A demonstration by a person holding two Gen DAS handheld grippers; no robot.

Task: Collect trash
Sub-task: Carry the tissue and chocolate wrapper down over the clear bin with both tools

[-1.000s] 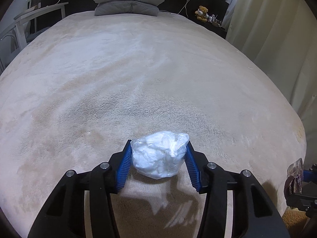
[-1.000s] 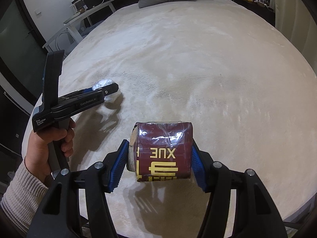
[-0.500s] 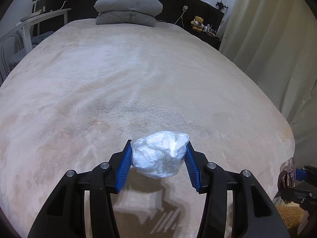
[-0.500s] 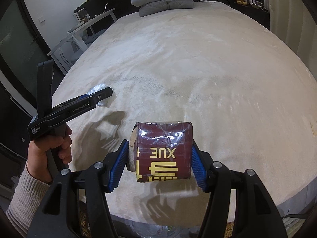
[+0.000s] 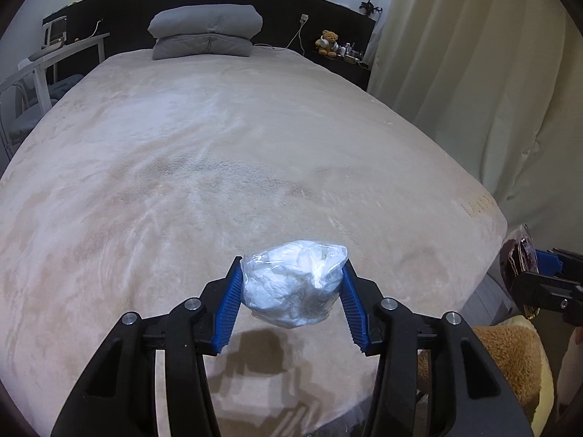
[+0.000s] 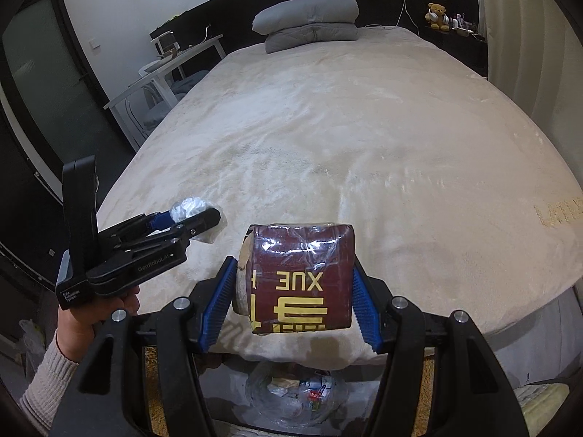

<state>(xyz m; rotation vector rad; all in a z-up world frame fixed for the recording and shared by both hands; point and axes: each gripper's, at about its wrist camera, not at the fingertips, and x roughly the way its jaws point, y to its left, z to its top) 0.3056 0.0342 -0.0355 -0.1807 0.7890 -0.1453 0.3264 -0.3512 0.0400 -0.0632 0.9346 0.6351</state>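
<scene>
Trash fills both: left hand-held gripper (image 5: 291,291) clamps white wad (image 5: 293,284), right hand-held gripper (image 6: 293,291) maroon packet (image 6: 300,276).

Your left: crumpled white plastic wad (image 5: 294,284) over beige plush bed (image 5: 226,167) | your right: maroon wrapped packet (image 6: 300,278) above clear trash bag (image 6: 295,397) | grey folded pillows (image 5: 206,31) behind, at headboard

A bedroom in a home

A big bed (image 5: 226,167) with a soft cream blanket fills the room. Two grey pillows (image 5: 206,31) sit stacked at its dark headboard (image 5: 291,7). A small teddy bear (image 5: 329,42) sits on a shelf, long curtains (image 5: 473,73) hang on one side, and a white table (image 6: 164,73) stands on the other.
</scene>
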